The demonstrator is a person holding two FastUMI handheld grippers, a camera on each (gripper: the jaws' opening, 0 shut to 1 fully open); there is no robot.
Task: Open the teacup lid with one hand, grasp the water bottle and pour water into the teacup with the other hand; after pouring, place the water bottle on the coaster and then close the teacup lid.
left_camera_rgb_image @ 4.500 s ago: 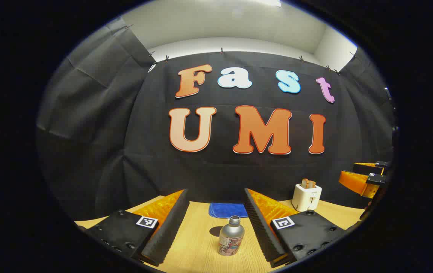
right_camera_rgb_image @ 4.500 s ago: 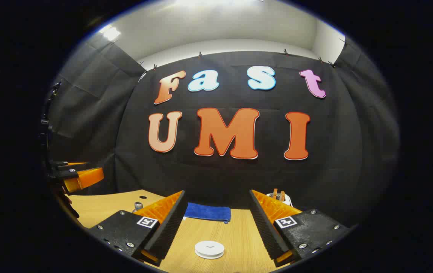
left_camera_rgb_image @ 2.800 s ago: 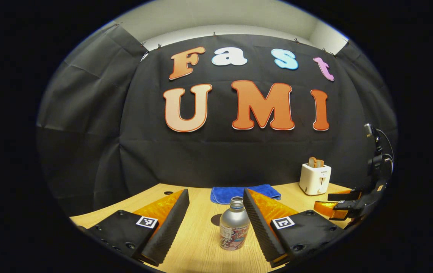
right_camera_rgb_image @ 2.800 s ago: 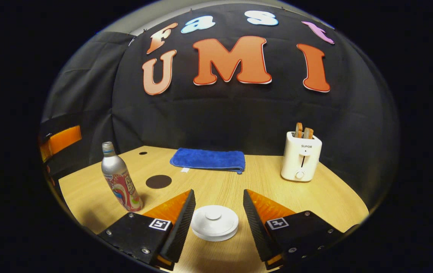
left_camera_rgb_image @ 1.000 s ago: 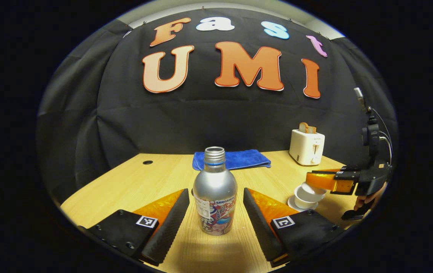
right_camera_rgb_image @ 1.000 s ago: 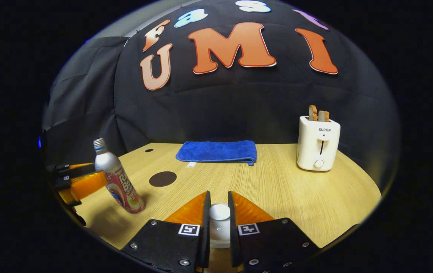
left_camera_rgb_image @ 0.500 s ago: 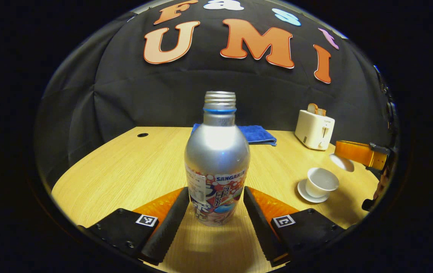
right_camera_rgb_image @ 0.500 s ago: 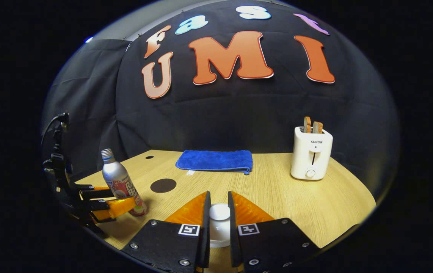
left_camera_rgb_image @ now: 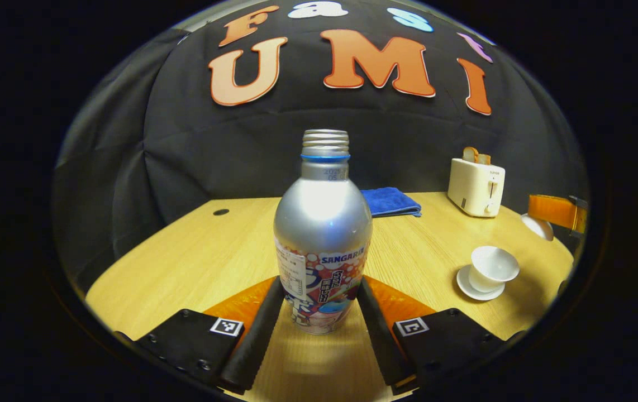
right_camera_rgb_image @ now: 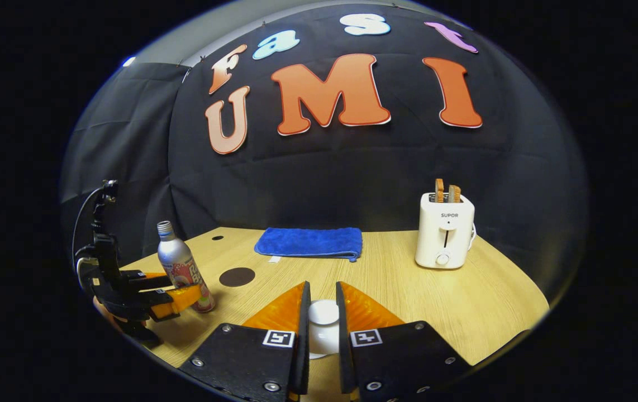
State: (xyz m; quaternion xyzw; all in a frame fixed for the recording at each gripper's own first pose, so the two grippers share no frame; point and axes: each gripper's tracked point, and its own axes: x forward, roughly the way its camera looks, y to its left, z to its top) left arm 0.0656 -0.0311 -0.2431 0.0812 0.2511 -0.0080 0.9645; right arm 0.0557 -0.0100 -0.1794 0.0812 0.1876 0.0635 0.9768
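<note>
The water bottle [left_camera_rgb_image: 323,234] stands upright on the table [left_camera_rgb_image: 196,262], cap off, and the left gripper [left_camera_rgb_image: 319,301] has just closed in on it: half a second ago its 2 fingers stood apart from the bottle, now both press against the lower label. That is a grasp, though the bottle looks not yet lifted off the wood.

Over to the teacup [left_camera_rgb_image: 491,268]. It sits open on its saucer [left_camera_rgb_image: 467,286] to the right of the bottle, well apart from it. The lid [right_camera_rgb_image: 323,312] is clamped between the fingers of the right gripper [right_camera_rgb_image: 320,318], held up and clear of the cup; in the left gripper view it hangs off to the cup's right [left_camera_rgb_image: 538,226].

So step 1 looks done and step 2 is under way. Next comes the lift and the carry toward the cup, and the grip sits low on a tall bottle, so a tilt could swing it.

The dark round coaster [right_camera_rgb_image: 236,276] waits just beside the bottle, ready for the put-down. A blue cloth [right_camera_rgb_image: 309,243] and a toaster [right_camera_rgb_image: 445,230] stand at the back, out of the path.
</note>
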